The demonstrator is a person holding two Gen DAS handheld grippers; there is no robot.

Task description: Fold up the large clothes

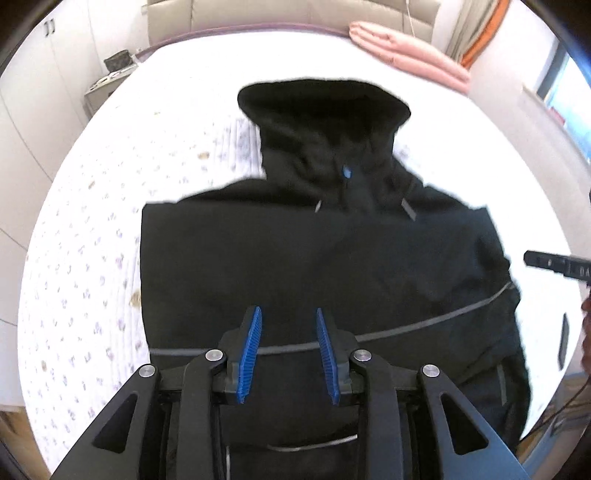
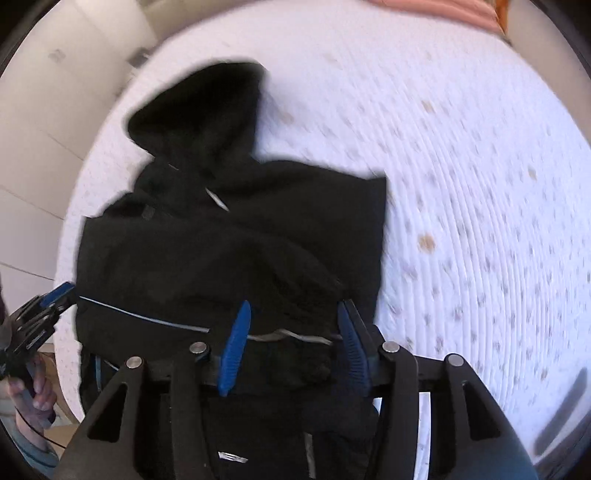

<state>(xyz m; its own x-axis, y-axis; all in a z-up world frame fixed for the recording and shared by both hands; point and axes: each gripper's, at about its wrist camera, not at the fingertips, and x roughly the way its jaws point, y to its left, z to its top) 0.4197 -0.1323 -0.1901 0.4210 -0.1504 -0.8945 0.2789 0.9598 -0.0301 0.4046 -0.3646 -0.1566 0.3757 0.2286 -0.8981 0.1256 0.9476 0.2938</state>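
Note:
A black hooded jacket [image 1: 295, 258] lies spread on the white flowered bed cover [image 1: 92, 221], its hood [image 1: 321, 110] pointing to the headboard. A thin grey piping line [image 1: 424, 325] crosses its lower part. My left gripper [image 1: 289, 312] hovers over the jacket's near hem area, blue pads apart with only flat cloth seen behind them. My right gripper [image 2: 294, 305] stands over the jacket [image 2: 221, 240] near its right edge. Its pads are wide apart, with a bunch of dark cloth and piping lying between them, unpinched. The left gripper [image 2: 55, 295] shows at the jacket's left edge in the right wrist view.
A folded pink blanket [image 1: 406, 55] lies at the bed's far right corner. A beige headboard [image 1: 295, 14] and a small nightstand [image 1: 107, 81] stand beyond the bed. White cupboards [image 1: 29, 110] line the left. A hand [image 2: 33, 398] holds the left gripper's handle.

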